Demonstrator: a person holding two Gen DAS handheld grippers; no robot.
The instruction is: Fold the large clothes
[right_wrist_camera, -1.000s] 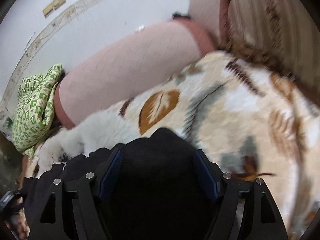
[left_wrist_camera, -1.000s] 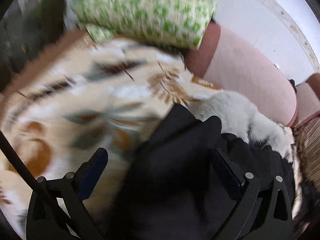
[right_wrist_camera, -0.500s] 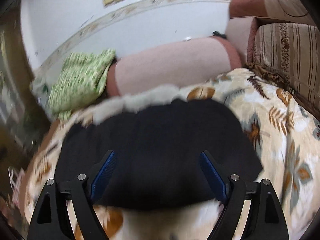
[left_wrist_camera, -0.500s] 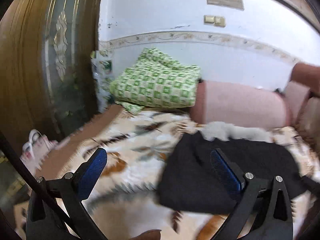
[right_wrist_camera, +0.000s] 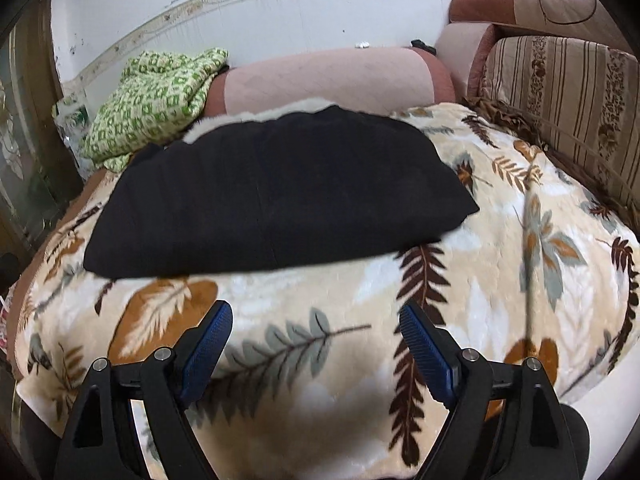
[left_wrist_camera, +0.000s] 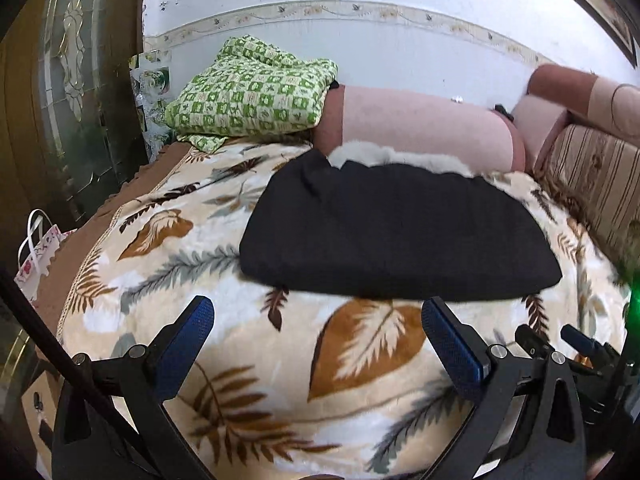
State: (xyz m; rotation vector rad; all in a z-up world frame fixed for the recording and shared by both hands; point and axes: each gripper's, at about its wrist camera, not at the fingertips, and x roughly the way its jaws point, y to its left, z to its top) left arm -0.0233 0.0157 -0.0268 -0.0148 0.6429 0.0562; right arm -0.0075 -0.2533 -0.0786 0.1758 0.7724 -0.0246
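The folded black fur-trimmed coat (right_wrist_camera: 276, 196) was laid on the leaf-patterned plush blanket (right_wrist_camera: 500, 264), both the left gripper (left_wrist_camera: 318, 344) and right gripper (right_wrist_camera: 316, 340) spread empty; the thick fold could be sprung open by its bulk

Matt black cloth garment (left_wrist_camera: 396, 232) (white fur trim (left_wrist_camera: 396, 158)), plush leaf-print blanket (left_wrist_camera: 304, 380)

left gripper (left_wrist_camera: 318, 332): jaws spread wide, holding nothing | right gripper (right_wrist_camera: 316, 330): jaws spread wide, holding nothing
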